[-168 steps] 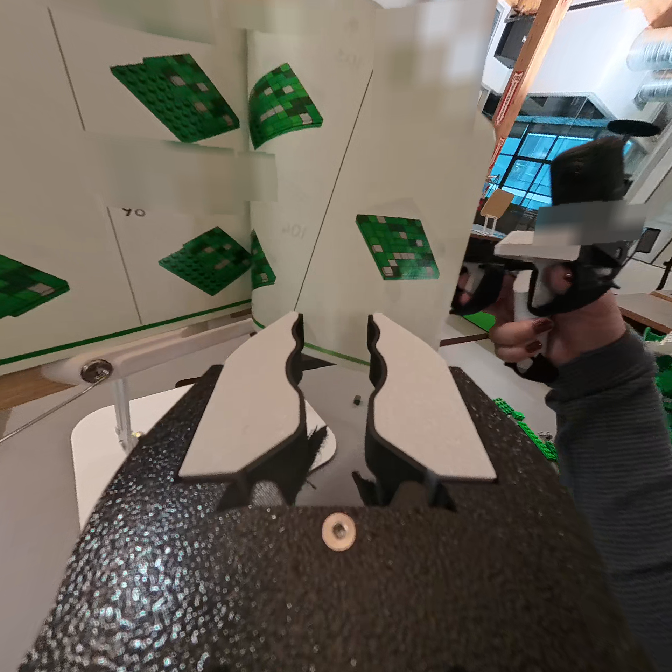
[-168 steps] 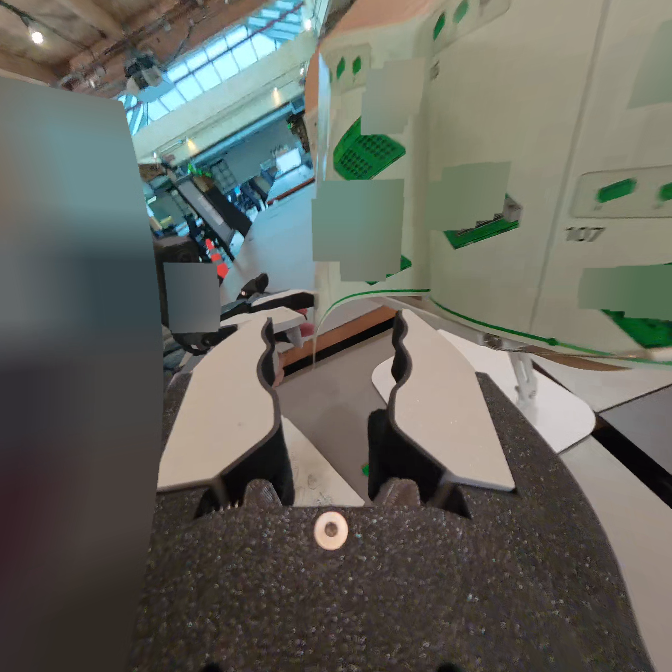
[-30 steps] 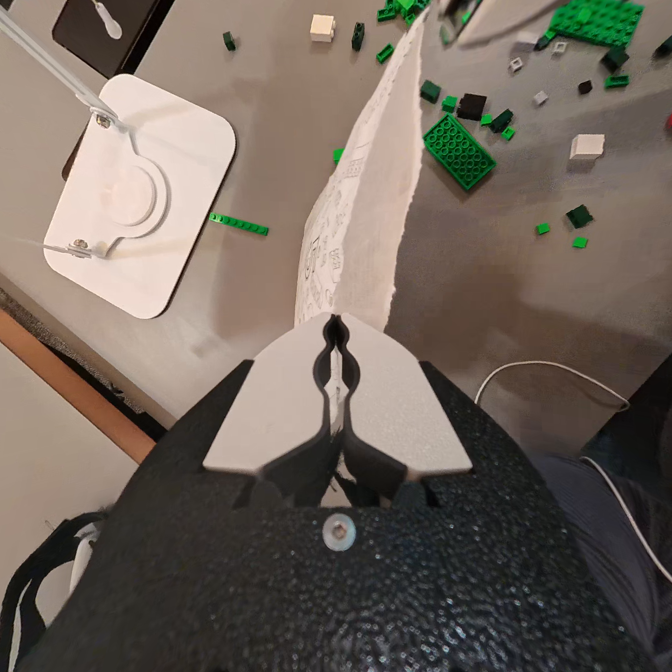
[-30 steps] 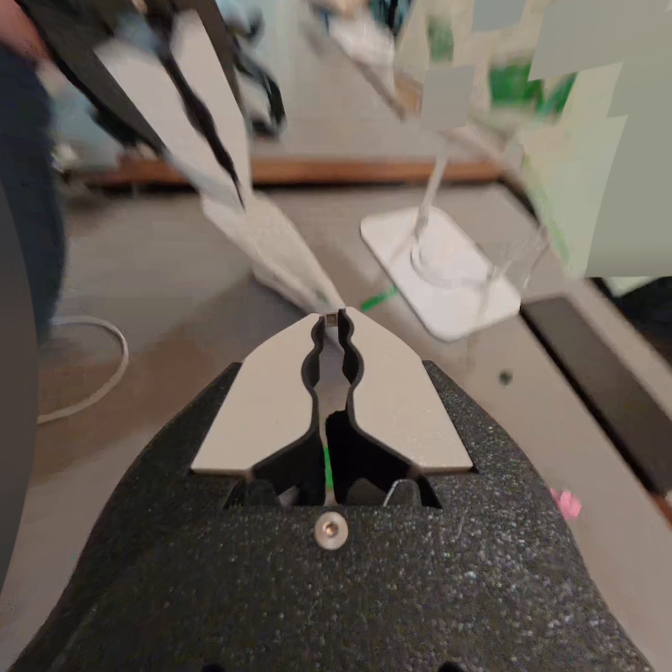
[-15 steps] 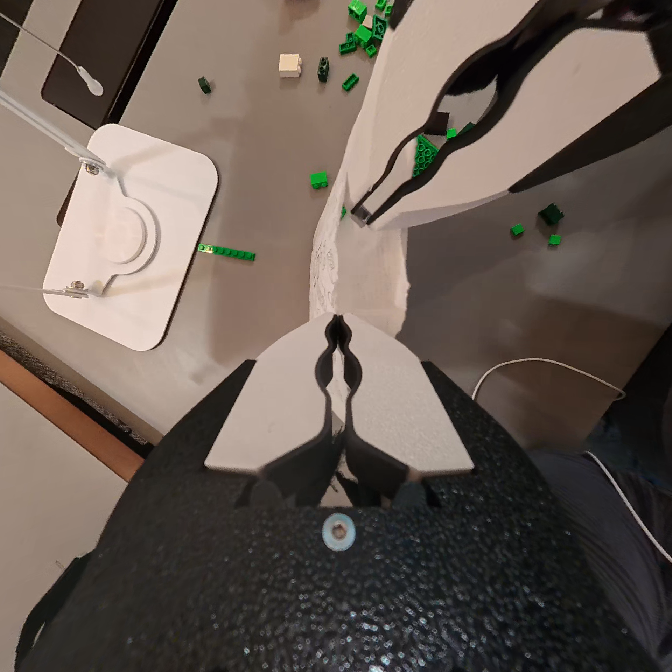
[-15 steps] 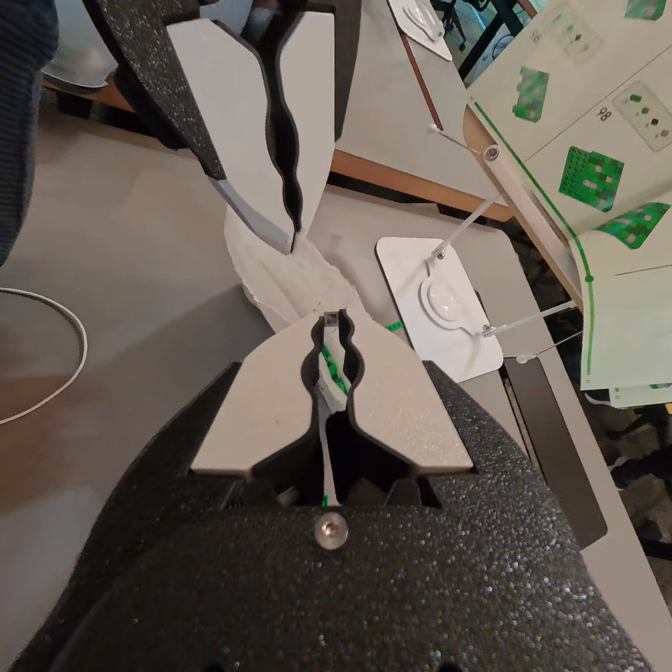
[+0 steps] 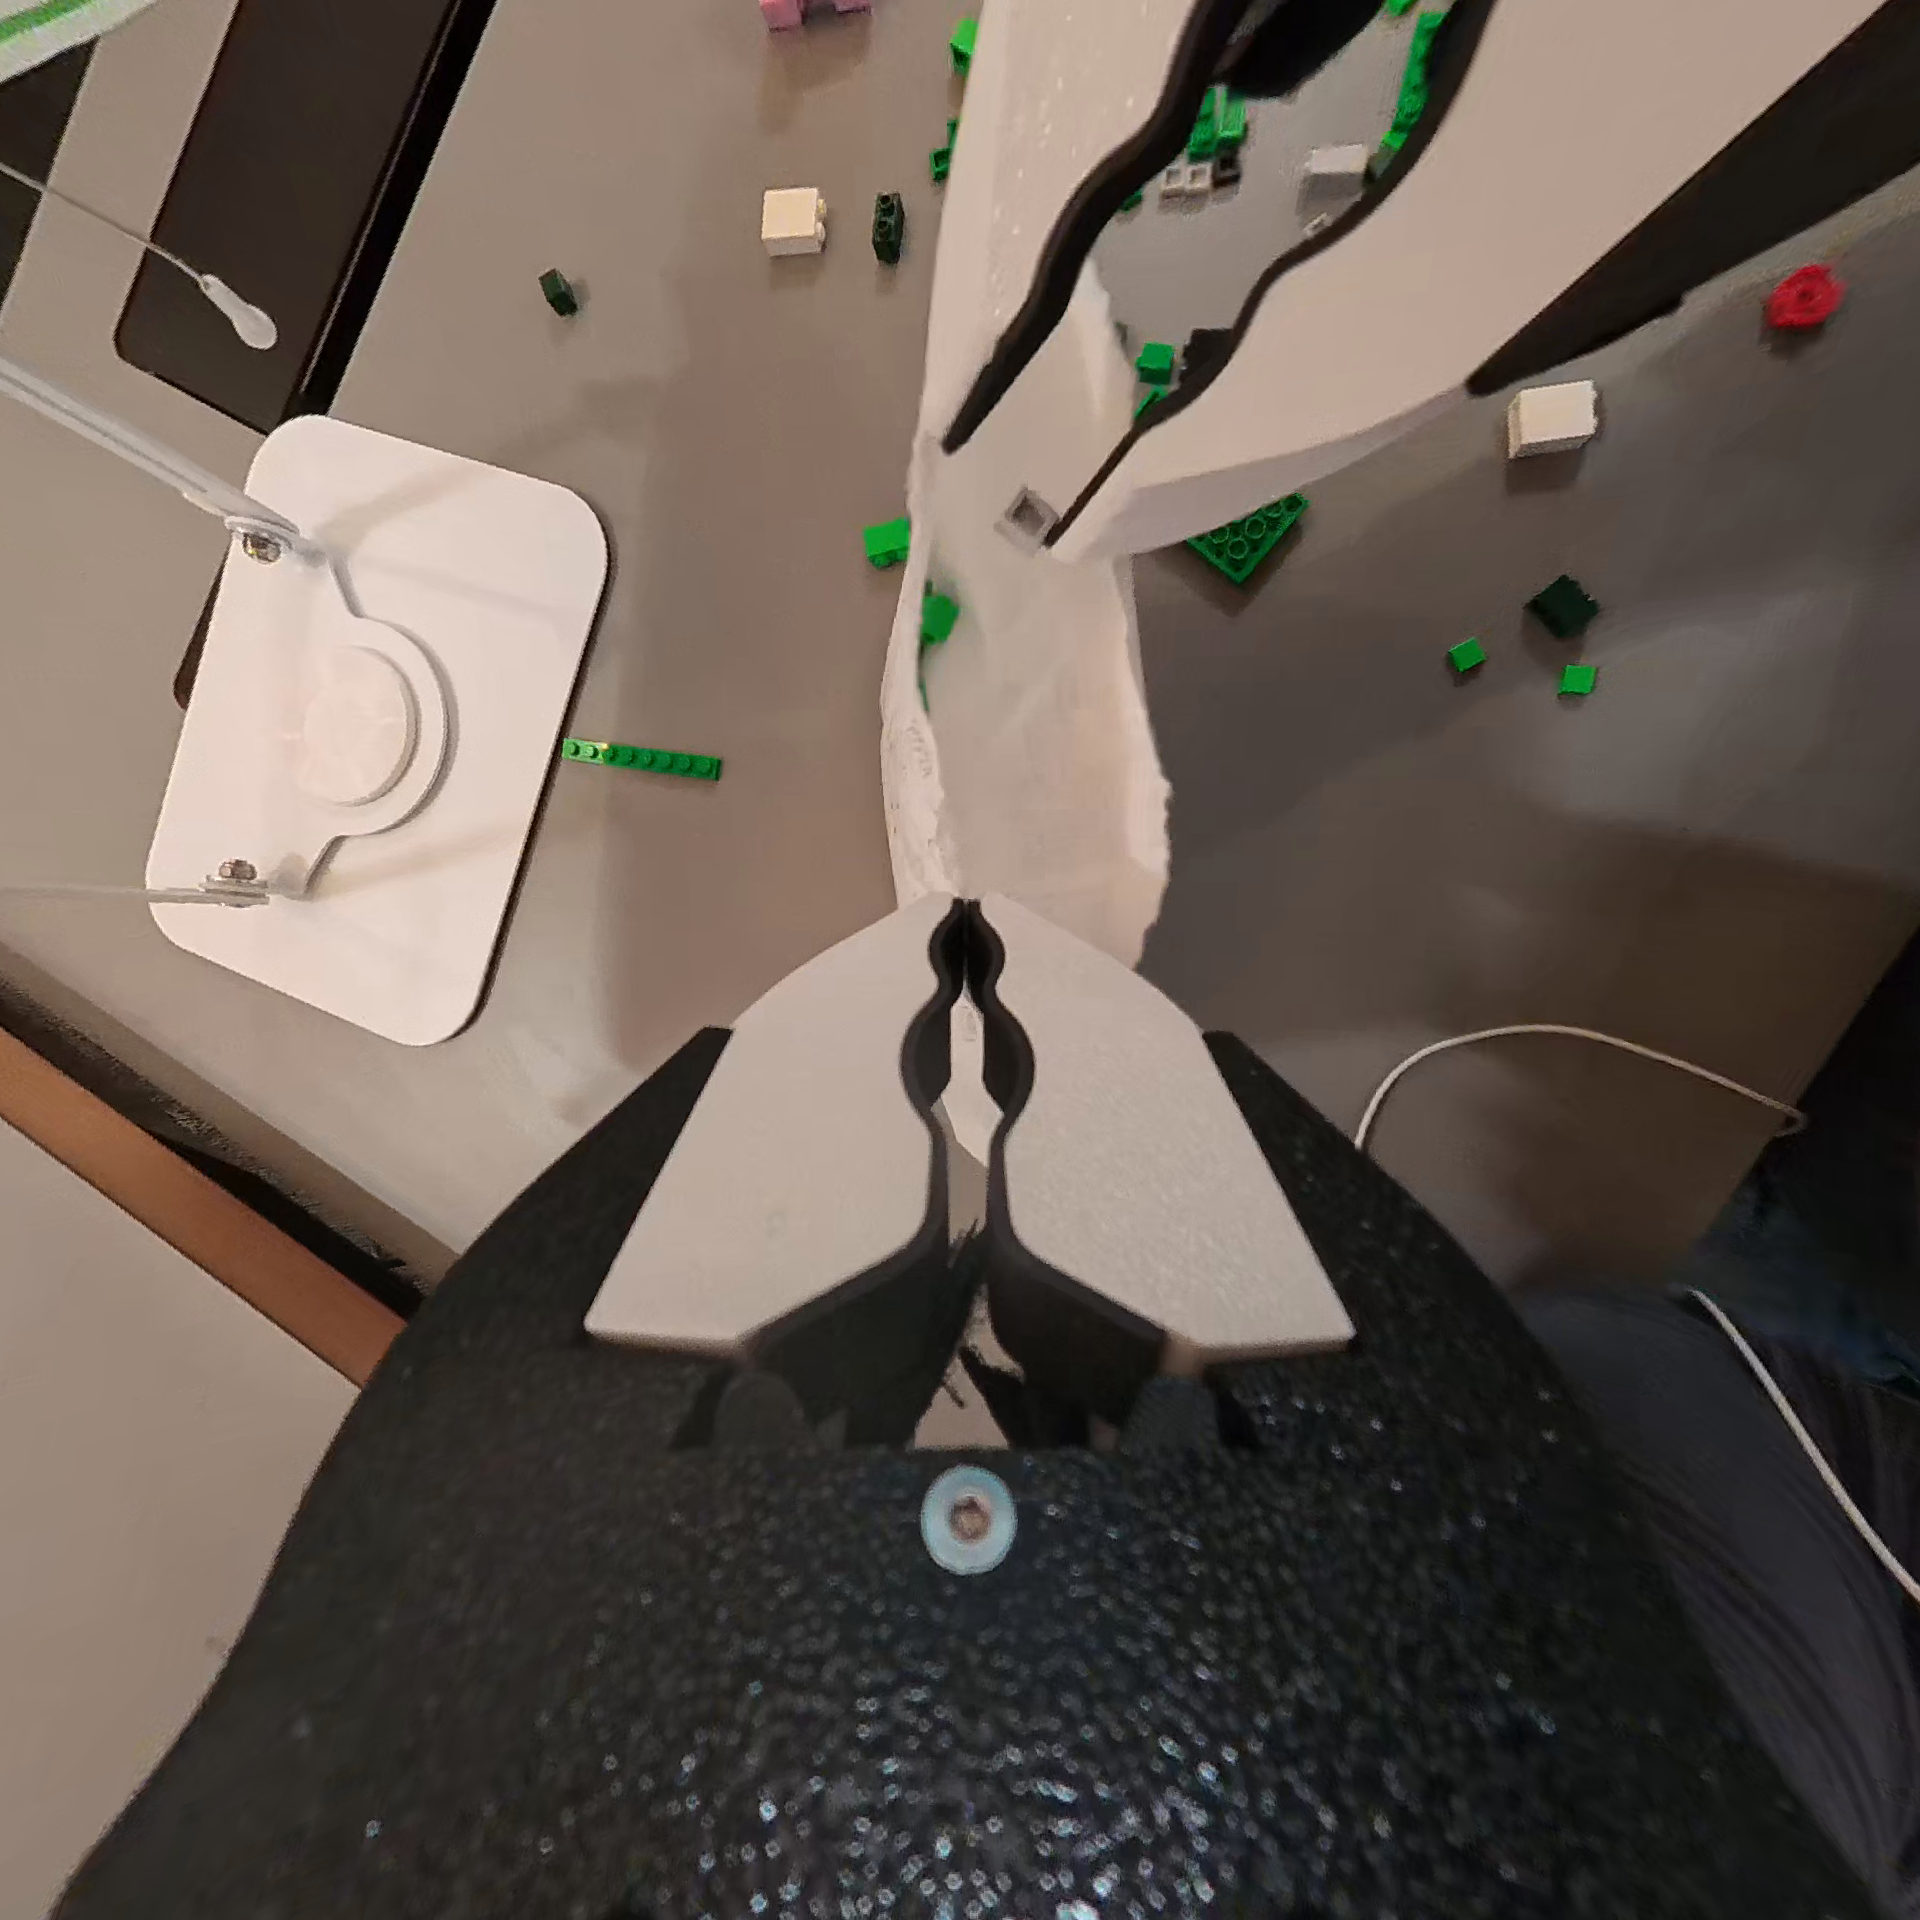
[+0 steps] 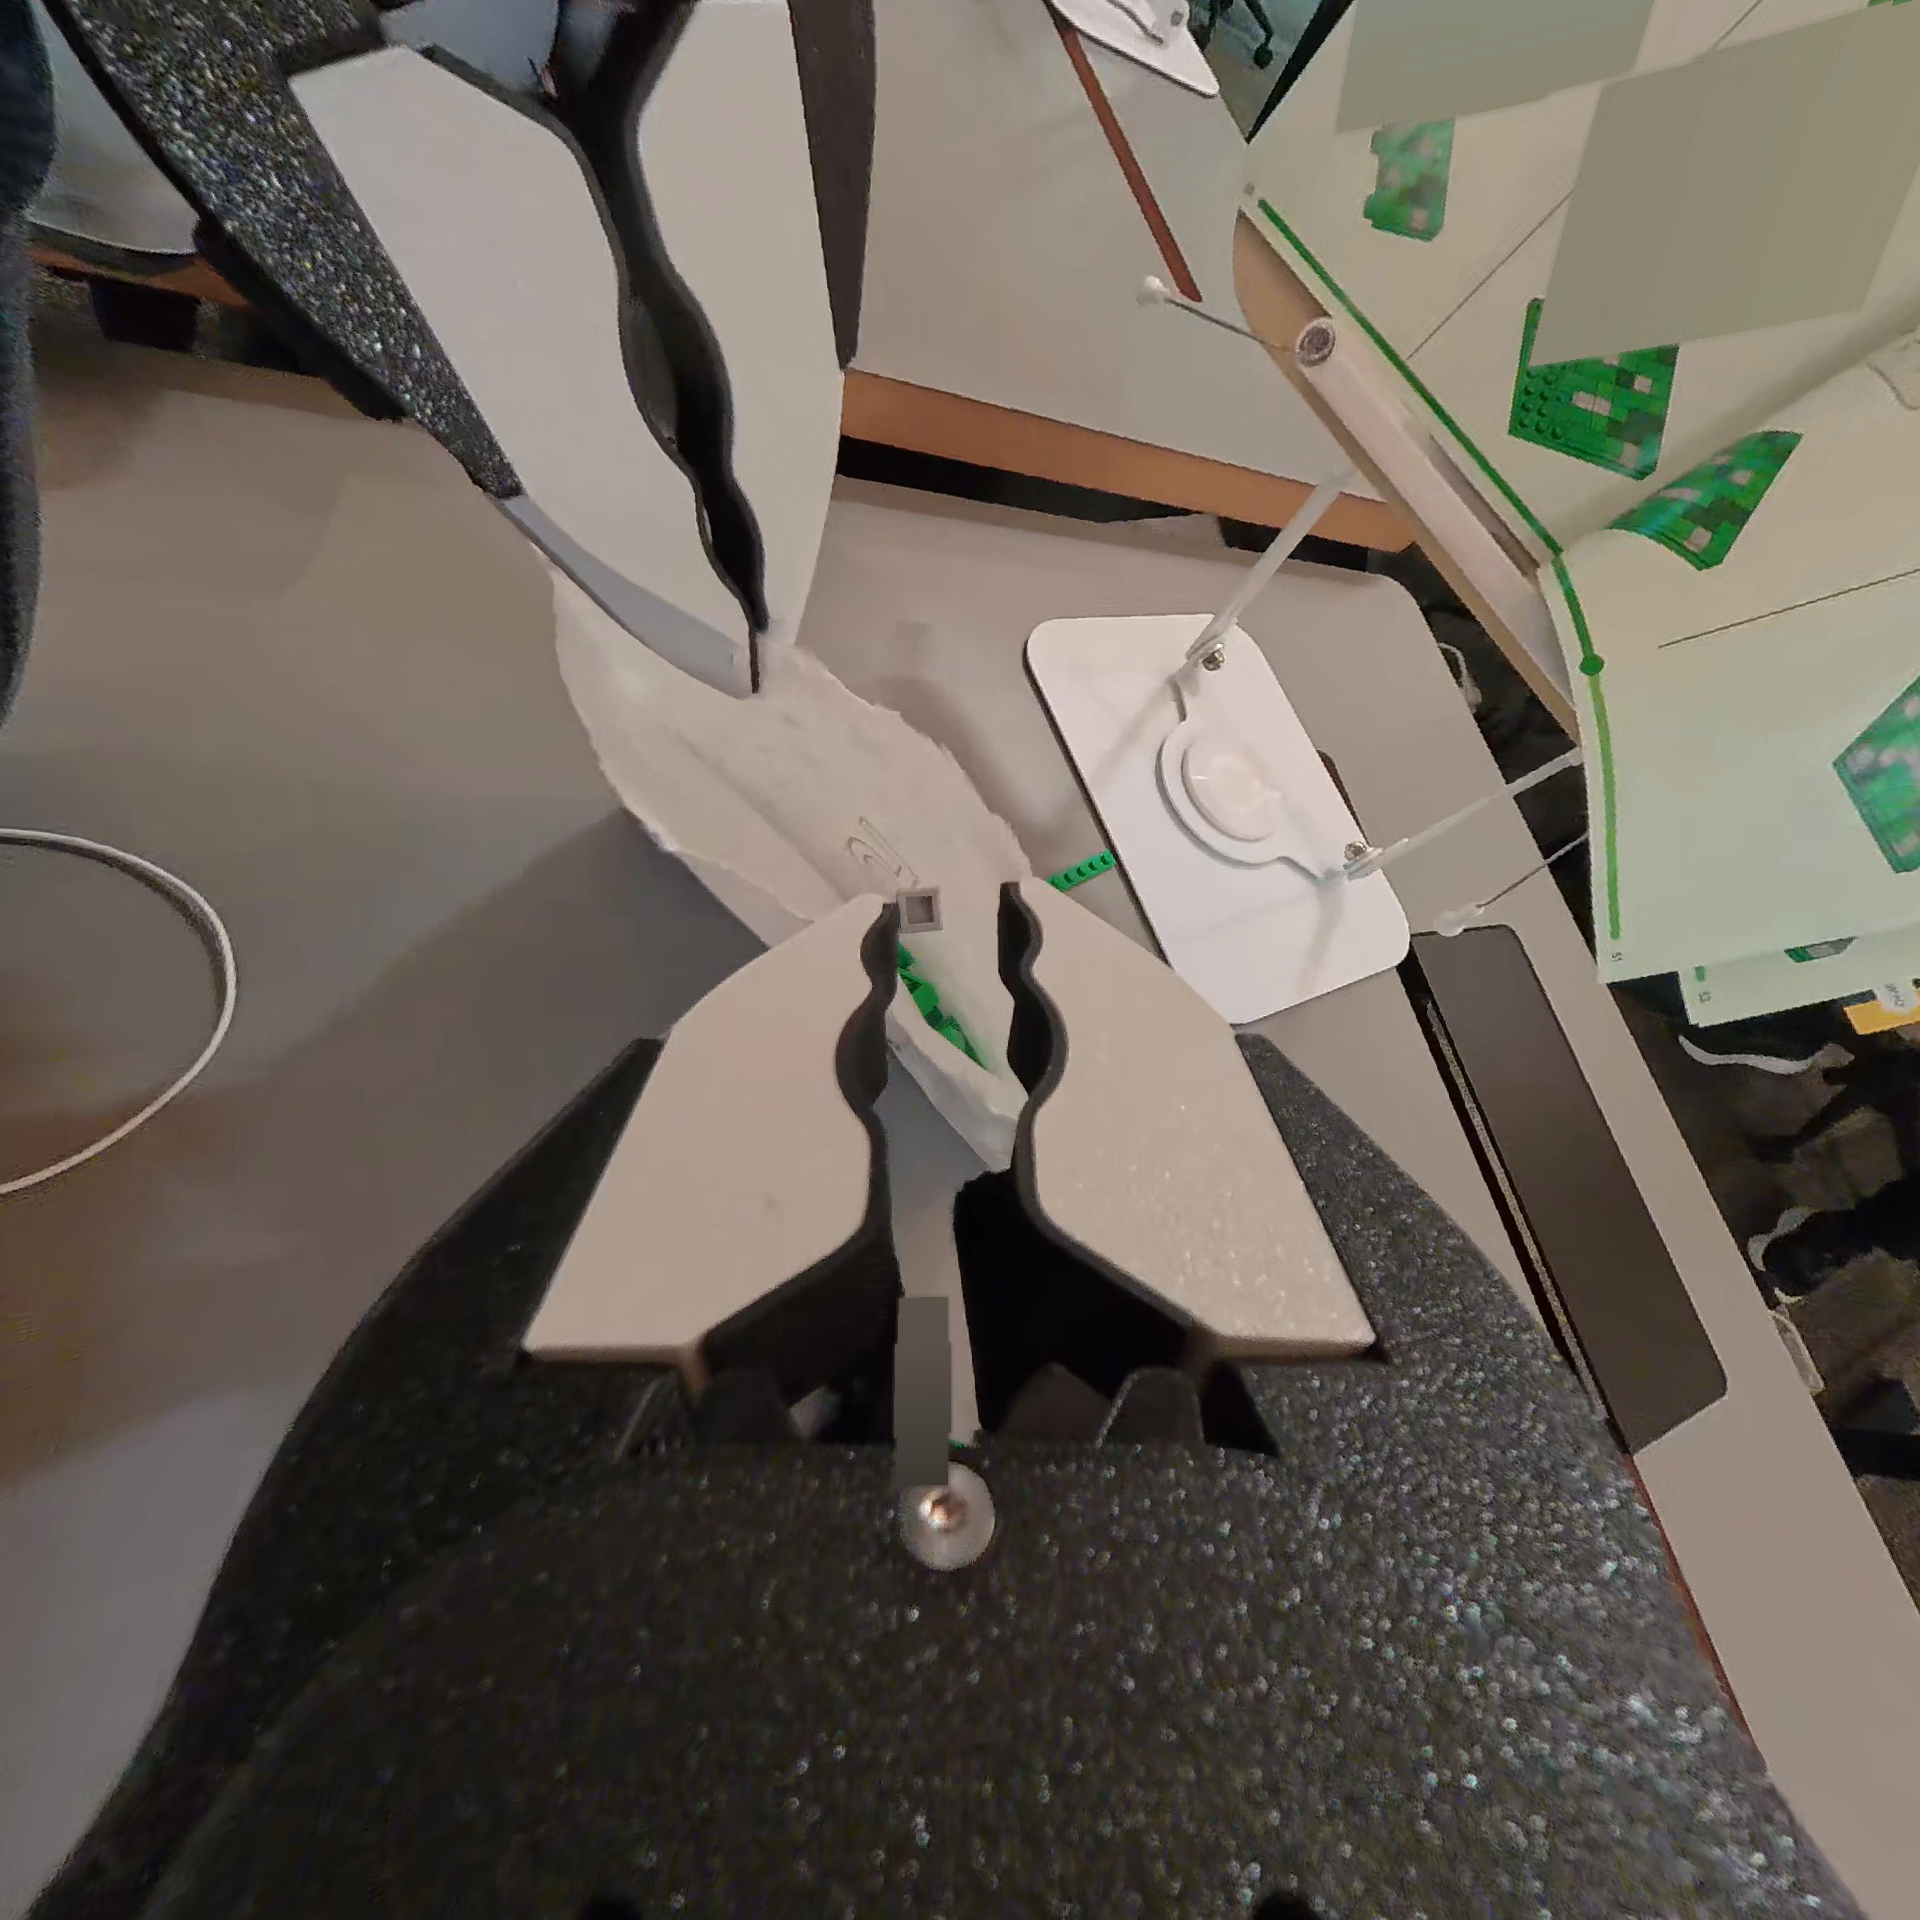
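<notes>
Fingers on my left gripper (image 7: 966, 914) pinch the white paper bag (image 7: 1039, 748); right gripper (image 8: 948, 902) spread over its mouth, small grey brick (image 8: 920, 910) at one fingertip.

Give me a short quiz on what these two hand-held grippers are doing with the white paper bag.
1. True or false: the left gripper is shut on the edge of the white paper bag.
2. What colour are the bricks showing inside the bag? A red, B green, C blue.
3. Fill in: the fingers of the right gripper stand ____, with a small grey brick at one fingertip.
Key: 1 true; 2 B; 3 open.
</notes>
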A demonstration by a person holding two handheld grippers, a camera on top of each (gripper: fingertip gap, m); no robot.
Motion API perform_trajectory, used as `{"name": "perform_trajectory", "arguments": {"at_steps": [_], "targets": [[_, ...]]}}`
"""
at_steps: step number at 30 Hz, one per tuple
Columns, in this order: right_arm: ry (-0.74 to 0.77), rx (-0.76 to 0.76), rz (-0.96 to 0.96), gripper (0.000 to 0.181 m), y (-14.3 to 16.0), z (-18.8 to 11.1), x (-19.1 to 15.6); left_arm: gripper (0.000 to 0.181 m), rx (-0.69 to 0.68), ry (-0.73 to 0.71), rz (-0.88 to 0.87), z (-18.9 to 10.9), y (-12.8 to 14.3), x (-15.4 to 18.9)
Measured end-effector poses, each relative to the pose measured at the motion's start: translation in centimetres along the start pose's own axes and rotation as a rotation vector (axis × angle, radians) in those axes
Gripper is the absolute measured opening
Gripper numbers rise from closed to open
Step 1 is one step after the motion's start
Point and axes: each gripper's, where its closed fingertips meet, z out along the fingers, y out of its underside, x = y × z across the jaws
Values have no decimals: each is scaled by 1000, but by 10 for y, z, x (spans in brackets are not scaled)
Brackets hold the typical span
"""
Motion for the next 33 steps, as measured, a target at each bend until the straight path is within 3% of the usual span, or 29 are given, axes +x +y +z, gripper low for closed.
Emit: {"name": "perform_trajectory", "arguments": {"at_steps": [4,6,9,11,13,18,24,27,33], "targets": [[9,4,-8,18,0,2,0,0,-5,-17,7,1,0,-2],[7,11,-6,8,0,3,-1,0,-2,-12,1,0,1,-2],[15,9,-21,8,2,3,-2,0,4,-9,0,0,0,-2],[9,20,-29,19,0,4,-4,0,-1,-6,1,1,0,-2],[-14,12,-34,8,1,4,-8,0,-7,-2,0,2,1,-1],[-11,-1,-40,8,3,7,-8,0,-6,0,-1,1,1,-1],[-20,-2,-33,22,4,9,-10,0,-11,2,-8,2,3,-2],[-29,-6,-42,8,5,9,-10,0,-8,6,-11,2,3,-2],[-43,-30,-31,12,9,13,-12,0,-11,12,-8,3,3,-1]]}}
